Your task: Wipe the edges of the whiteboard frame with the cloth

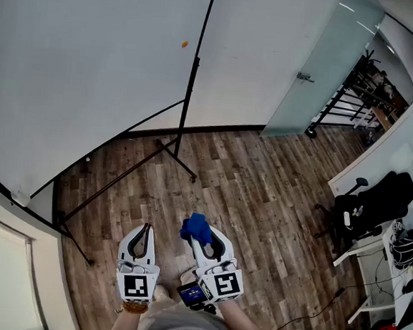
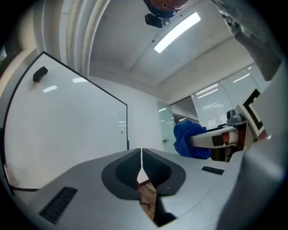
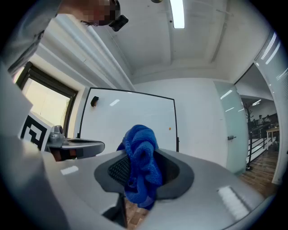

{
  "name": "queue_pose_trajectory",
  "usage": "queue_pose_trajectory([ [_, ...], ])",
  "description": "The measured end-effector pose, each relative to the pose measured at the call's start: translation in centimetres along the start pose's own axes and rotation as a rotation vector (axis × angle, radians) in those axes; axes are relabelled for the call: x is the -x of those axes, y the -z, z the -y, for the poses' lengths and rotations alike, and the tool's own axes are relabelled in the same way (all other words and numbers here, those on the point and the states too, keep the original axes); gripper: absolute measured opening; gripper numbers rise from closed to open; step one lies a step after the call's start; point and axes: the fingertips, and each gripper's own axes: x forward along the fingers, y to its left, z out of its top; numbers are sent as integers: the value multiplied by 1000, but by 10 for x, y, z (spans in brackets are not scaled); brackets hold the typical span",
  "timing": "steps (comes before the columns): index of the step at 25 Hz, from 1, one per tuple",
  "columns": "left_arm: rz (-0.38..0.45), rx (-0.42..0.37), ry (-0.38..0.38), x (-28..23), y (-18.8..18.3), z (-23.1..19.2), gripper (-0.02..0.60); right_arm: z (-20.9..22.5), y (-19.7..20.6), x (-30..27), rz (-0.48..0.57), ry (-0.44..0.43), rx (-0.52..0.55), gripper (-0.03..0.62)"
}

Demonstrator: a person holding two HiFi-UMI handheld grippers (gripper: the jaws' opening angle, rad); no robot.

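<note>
Closest in the head view, both tongs are hanging low over the wooden floor (image 1: 262, 180): the left tongs (image 1: 143, 228) are sitting empty, while the right tongs (image 1: 202, 233) are carrying the blue cloth (image 1: 195, 226) bunched at their tips. The whiteboard (image 1: 86, 64) is standing well apart from them, ahead and to the left. Its black frame edge (image 1: 205, 24) is running down toward the stand legs (image 1: 181, 166), which are spreading over the floor and could be getting underfoot on the approach. An office chair (image 1: 375, 204) is sitting far off to the right, out of the way. In the left gripper view, the jaws are pressing together with nothing between them. In the right gripper view, the jaws are clamping on the cloth, with a thick fold bulging above them. By my judgement, wiping well is calling for leading with that fold along the frame while keeping the pinch firm.
</note>
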Motion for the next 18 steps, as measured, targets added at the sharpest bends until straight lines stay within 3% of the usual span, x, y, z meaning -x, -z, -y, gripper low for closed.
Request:
queue_pose_trajectory([
  [11, -65, 11, 6, -40, 18, -11, 18, 36, 18, -50, -60, -54, -50, 147],
  [18, -97, -27, 11, -107, 32, -33, 18, 86, 38, -109, -123, -55, -104, 150],
])
